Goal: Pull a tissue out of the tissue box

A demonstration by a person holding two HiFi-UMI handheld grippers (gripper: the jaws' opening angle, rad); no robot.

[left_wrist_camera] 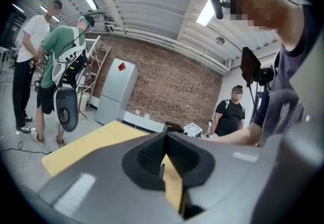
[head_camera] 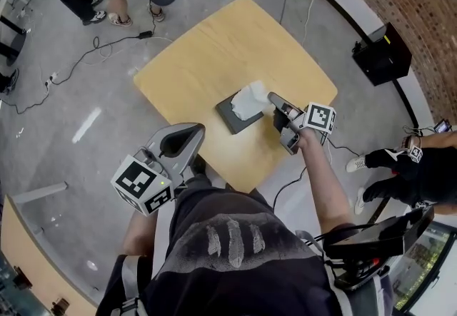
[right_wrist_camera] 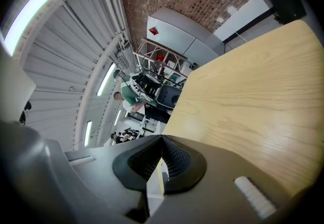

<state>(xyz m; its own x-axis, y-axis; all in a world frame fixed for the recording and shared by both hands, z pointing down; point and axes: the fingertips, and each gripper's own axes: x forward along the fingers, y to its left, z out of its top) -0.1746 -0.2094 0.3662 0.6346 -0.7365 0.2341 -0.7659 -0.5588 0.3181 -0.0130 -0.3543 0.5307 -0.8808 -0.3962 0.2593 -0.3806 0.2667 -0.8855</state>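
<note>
left gripper [left_wrist_camera: 163, 137]: pressed together, nothing in it, off the near edge of the table [head_camera: 214, 51]
marker cubes [head_camera: 143, 185]: two, black-and-white squares
right gripper [head_camera: 272, 98]: pinching the tissue's edge
tissue [head_camera: 248, 99]: one, sticking up, leaning toward right gripper
tissue box [head_camera: 228, 116]: one, dark grey, mid-table

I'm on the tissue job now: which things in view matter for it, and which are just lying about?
For the job: tissue box; tissue sticking out of it; right gripper, shut on the tissue; table under the box.
Just about: left gripper, shut and empty, near the table edge; black case and cables on the floor.
</note>
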